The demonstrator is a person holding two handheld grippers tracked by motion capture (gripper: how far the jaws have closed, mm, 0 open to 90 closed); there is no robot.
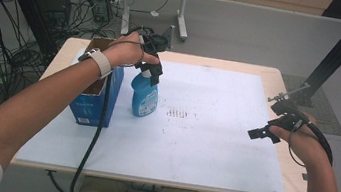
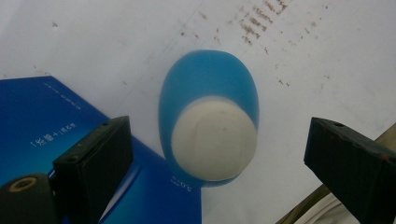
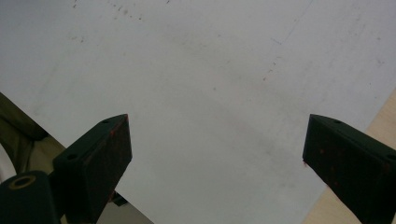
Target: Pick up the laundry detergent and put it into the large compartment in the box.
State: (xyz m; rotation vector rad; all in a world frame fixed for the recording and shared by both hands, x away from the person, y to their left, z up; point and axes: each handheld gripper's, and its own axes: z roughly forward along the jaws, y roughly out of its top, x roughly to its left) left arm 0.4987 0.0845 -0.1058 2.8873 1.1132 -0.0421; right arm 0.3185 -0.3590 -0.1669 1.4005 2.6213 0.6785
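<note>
A blue plastic spray bottle with a white cap (image 1: 144, 95) is shown standing upright on the white sheet covering the worktop (image 1: 212, 142), just beside an open blue cardboard box (image 1: 92, 102) at the far left of the sheet. The left gripper (image 1: 152, 70) is held directly above the bottle's top; in the left gripper view its jaws are seen spread wide, one on either side of the bottle's white cap (image 2: 214, 137), with clear gaps on both sides, so that nothing is pinched. The blue box (image 2: 51, 121) is seen beside the bottle in that view, with rusty specks marked on the sheet beyond. The right gripper (image 1: 267, 132) is held well apart from the bottle, over the right edge of the sheet; its jaws are likewise spread, with bare white sheet (image 3: 210, 93) seen between them.
</note>
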